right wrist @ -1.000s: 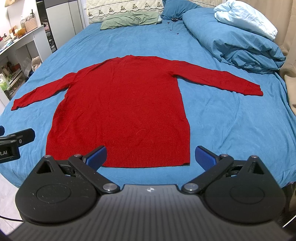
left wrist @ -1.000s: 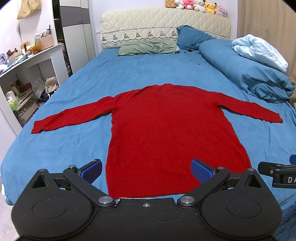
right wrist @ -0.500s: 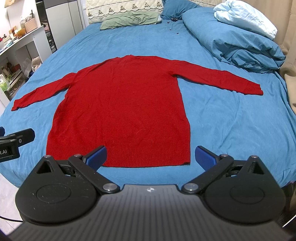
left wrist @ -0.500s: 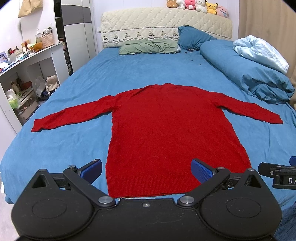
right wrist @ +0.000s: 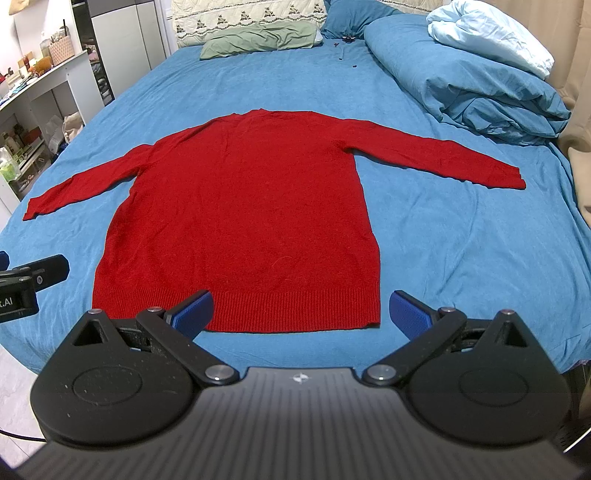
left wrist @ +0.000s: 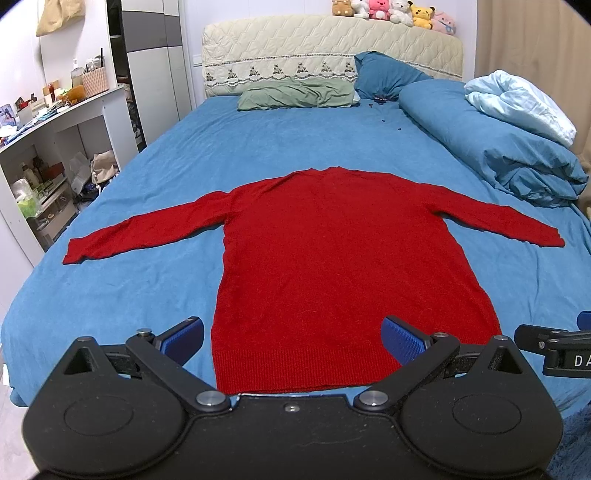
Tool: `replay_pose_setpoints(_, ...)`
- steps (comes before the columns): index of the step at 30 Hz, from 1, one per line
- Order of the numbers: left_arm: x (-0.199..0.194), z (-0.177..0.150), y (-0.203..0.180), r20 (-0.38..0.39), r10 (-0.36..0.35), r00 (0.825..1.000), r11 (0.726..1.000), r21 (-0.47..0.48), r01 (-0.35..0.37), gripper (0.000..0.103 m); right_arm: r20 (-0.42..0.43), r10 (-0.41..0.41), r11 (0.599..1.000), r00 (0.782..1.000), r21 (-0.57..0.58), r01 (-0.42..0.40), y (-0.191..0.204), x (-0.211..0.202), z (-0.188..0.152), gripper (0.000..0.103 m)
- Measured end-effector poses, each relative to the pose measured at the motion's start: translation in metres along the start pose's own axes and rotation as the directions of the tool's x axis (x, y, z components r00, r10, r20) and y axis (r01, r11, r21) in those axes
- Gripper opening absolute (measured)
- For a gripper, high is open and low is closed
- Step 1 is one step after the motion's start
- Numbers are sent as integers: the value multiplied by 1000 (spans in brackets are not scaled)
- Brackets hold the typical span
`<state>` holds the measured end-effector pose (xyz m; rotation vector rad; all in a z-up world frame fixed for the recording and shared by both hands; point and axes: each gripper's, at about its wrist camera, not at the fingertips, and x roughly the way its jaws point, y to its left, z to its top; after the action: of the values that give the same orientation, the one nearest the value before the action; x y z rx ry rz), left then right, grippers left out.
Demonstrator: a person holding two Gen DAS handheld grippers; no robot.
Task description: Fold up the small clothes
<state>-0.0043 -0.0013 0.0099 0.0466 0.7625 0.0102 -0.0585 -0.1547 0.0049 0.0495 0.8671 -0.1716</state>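
On blue bed (left wrist: 258, 155): one red sweater (left wrist: 332, 258) flat; left tool (left wrist: 293, 338), right tool (right wrist: 301, 308) both released, empty.

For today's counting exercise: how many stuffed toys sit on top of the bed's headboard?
6, in a row at the right end of the headboard: a brown one, white, pink, white, yellow, pale pink. Others may be cropped or hidden.

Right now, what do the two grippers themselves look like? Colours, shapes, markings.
Both match: the left gripper and right gripper have matte black bodies with two round lobes, silver pivot screws and angled black linkage arms ending in blue ribbed fingers. The right gripper's body is ridged with a small white logo. White lettering marks each gripper's side.
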Motion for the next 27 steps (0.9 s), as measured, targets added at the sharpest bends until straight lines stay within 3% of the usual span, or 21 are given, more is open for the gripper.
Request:
replay_pose_setpoints(11,-5,10,1,10,-3,1000,1000,-6,3,103,12,4,1000,1000,20,-5,-6,0,5,103)
replay_pose_setpoints(16,-20,66,4,137,-17,990,1000,-7,18,103,87,-3,997,996,72,-4,-30,-21,44,103)
replay_pose_setpoints(20,-13,130,-8,253,-82,964,997,12,82,103,151,-64,993,986,111,48,-59,-26,84,103)
replay_pose_setpoints(22,1,158,-22,289,-87,953,996,40,79,103,166,-88,987,982,145,64,-78,-18,104,103)
replay_pose_setpoints(27,65,211,-62,266,-157,951,987,79,140,103,165,-144,965,976,240,102,-134,27,143,103)
